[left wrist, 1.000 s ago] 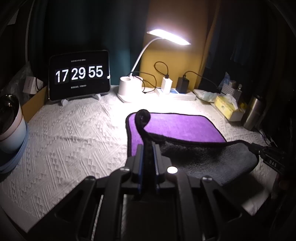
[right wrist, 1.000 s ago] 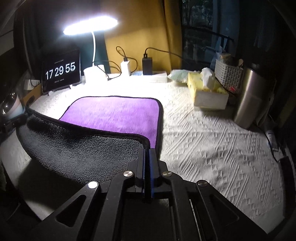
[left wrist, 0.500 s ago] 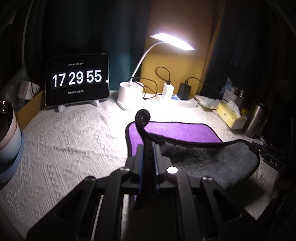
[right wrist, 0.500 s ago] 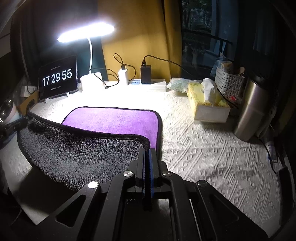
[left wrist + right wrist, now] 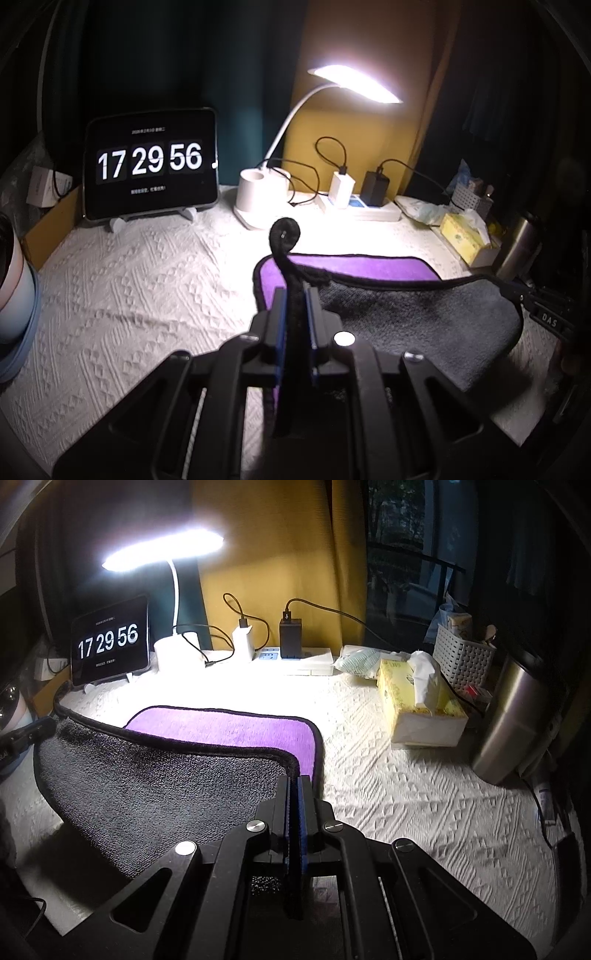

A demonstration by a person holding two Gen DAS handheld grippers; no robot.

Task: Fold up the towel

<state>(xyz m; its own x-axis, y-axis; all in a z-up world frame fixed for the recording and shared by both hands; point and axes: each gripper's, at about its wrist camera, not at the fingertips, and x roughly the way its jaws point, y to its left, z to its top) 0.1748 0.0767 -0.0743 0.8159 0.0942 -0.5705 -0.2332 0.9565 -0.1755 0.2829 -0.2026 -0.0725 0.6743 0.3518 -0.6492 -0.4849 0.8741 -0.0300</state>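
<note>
Towel [image 5: 177, 775], a plush rectangle with rounded corners and black piped edging, is lying partly on the white tablecloth [image 5: 424, 794] and partly lifted: its purple face [image 5: 369, 267] is resting flat toward the lamp side, while the near half is turning up and showing a coarse charcoal-grey pile underside. Left gripper [image 5: 294, 295] is clamping the near left corner between blue-padded jaws drawn narrow on the fabric; the black edging is curling upward above the jaws into a small loop. Right gripper [image 5: 294, 786] is pinching the near right corner in the same manner, jaws nearly together with the hem between them. Between the two held corners the raised edge is sagging in a shallow arc above the table.

Tablecloth is showing an embossed diamond weave. At the far edge a tablet clock [image 5: 149, 164] is standing tilted on a stand, beside a white gooseneck lamp [image 5: 262, 199] with a cylindrical base and a power strip [image 5: 303, 659] carrying two chargers. A yellow tissue box [image 5: 421, 701], a white woven basket [image 5: 461, 661] and a brushed steel flask [image 5: 513, 723] are sitting at the right side.
</note>
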